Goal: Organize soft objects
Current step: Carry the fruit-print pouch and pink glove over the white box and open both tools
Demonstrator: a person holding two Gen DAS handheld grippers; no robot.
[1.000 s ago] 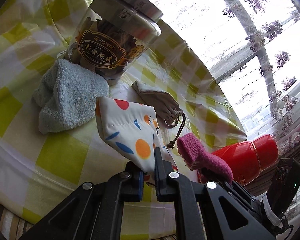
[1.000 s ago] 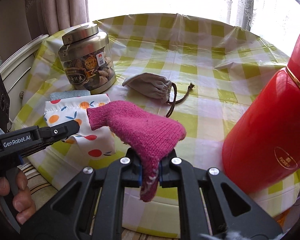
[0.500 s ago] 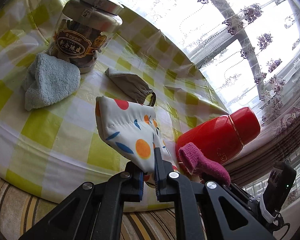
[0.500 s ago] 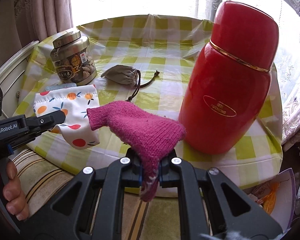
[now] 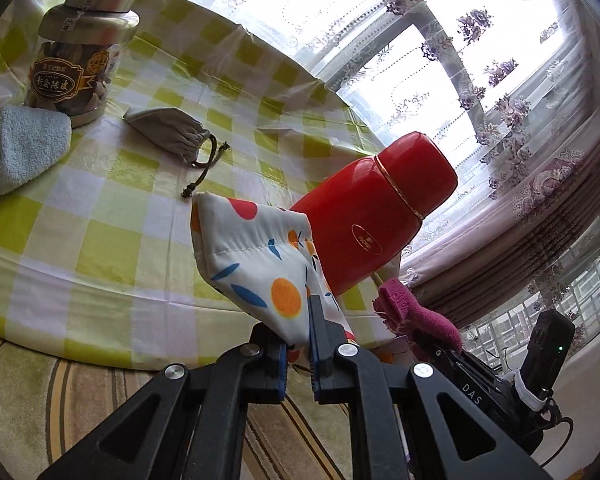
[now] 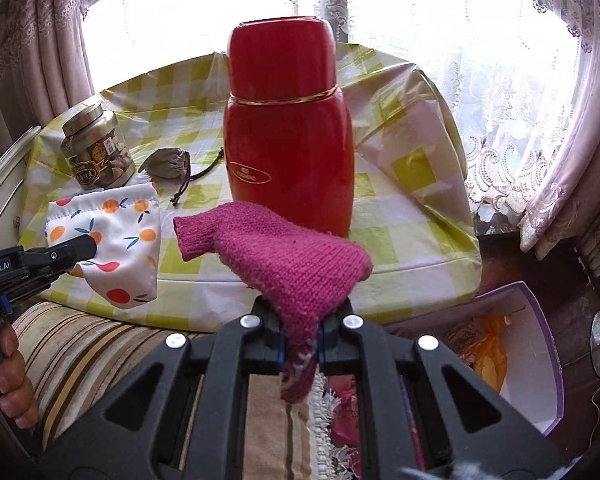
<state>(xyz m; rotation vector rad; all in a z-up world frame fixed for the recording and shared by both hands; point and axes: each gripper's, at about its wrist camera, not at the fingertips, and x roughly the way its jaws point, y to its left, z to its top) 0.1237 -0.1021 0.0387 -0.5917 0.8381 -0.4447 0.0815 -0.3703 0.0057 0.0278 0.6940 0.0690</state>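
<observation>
While clamped between left fingers (image 5: pixel 320 344), fruit-print pouch (image 5: pixel 256 264) juts forward.

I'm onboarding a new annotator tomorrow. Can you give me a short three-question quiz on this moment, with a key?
1. True or false: the left gripper is shut on the white fruit-print fabric pouch.
2. What does the right gripper hold? A) light blue terry towel B) magenta knitted mitten C) grey drawstring pouch
3. Fill in: the tall red flask stands upright on the ___-and-white checked tablecloth.

Key: 1 true; 2 B; 3 yellow-green.
</observation>
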